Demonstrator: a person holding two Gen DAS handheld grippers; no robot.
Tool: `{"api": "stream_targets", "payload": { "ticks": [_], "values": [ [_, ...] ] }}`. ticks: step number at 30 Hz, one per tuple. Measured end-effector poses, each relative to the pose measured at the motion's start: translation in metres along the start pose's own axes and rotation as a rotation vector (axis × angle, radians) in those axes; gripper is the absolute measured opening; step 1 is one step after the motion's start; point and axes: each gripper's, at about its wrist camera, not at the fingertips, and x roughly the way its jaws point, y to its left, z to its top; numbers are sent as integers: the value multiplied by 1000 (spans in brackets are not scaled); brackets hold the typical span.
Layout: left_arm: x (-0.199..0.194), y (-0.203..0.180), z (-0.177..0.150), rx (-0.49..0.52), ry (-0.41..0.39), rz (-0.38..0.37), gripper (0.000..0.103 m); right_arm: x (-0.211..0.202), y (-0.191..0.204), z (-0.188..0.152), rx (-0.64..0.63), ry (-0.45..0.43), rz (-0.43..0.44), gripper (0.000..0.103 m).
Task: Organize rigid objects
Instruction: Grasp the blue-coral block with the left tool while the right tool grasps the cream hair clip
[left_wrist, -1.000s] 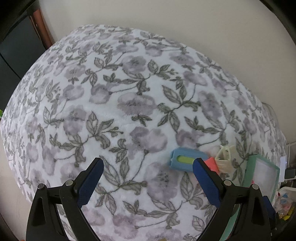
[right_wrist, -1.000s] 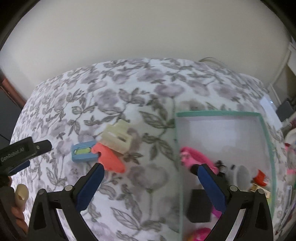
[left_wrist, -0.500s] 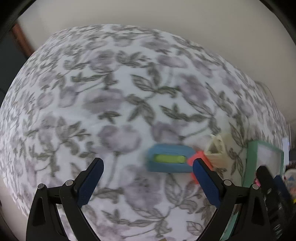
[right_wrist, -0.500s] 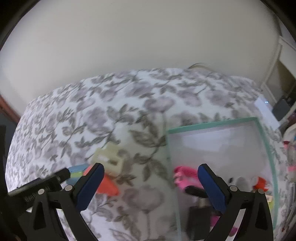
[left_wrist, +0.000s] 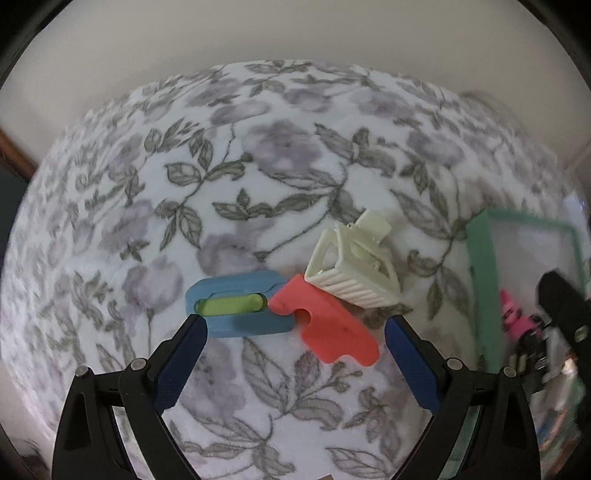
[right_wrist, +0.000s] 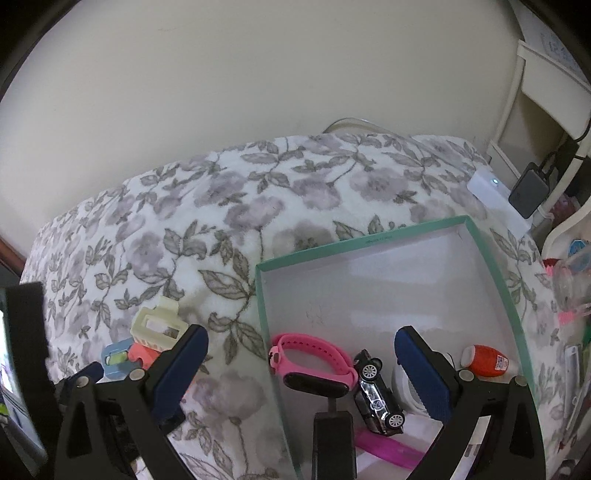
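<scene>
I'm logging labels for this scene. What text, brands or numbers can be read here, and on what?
None is legible.
Orange bottle: label print too small to read.
Box rim: faint marking, too small to read.
Toy car: no readable text.

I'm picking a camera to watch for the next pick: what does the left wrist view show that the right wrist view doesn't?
Left only: the blue piece, coral piece and cream hair clip up close, between the open left gripper.

Right only: the box floor with pink watch, toy car and orange bottle, under the open right gripper.

Both: floral blanket, green-rimmed box.
</scene>
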Motion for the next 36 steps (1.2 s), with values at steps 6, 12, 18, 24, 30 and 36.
{"api": "stream_targets", "payload": {
  "ticks": [6,12,18,24,30,36],
  "values": [
    [15,20,-4,19,50,76,97,-1,2,-1,-7,5,12,103],
    [23,64,-6,-58,79,121,97,3,9,-4,-29,21,19,102],
    [32,99,-7,-170,86,94,97,3,17,-6,-59,19,29,102],
    [30,113,-1,-123,19,84,97,7,29,-9,-88,27,54,102],
    [30,89,10,93,-45,130,97,4,32,-7,-92,14,79,102],
    [40,91,21,137,-81,125,97,14,37,-7,-108,32,72,102]
  ]
}}
